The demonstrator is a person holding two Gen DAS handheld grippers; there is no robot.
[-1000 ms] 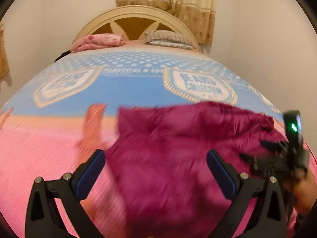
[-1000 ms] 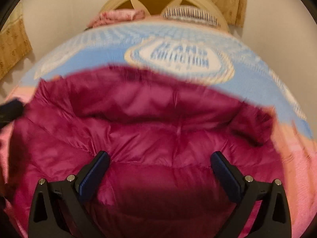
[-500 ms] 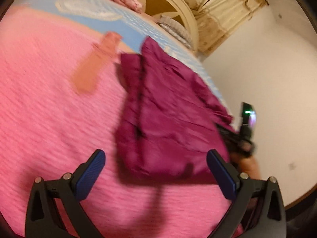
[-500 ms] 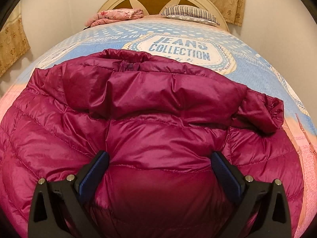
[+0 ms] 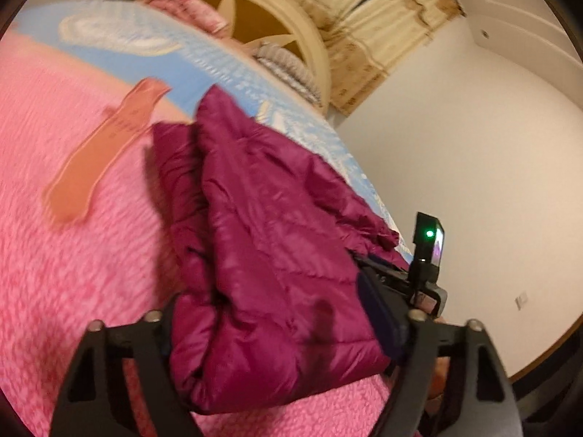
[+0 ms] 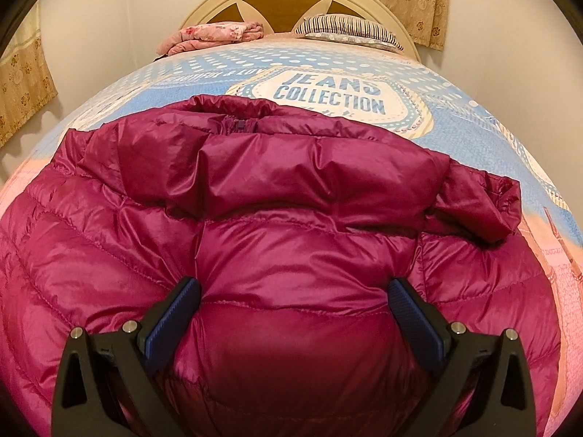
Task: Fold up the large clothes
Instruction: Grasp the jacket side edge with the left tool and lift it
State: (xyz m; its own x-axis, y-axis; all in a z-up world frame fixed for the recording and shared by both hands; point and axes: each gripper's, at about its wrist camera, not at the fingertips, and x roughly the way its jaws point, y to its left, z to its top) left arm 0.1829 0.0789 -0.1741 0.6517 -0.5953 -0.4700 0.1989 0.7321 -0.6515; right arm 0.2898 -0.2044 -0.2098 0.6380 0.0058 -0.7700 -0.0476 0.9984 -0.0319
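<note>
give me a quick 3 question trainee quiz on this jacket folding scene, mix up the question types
1. True or false: the right gripper has its jaws shut on the purple puffer jacket.
2. Multiple choice: what lies at the head of the bed beside the striped pillow? A) a folded pink floral blanket B) a laptop C) a stack of books
3. Fill in: the printed badge on the bedspread reads "JEANS ____".

Key
1. False: both the right gripper and the left gripper have their jaws spread wide with the jacket between them.
2. A, the folded pink floral blanket.
3. COLLECTION.
</note>
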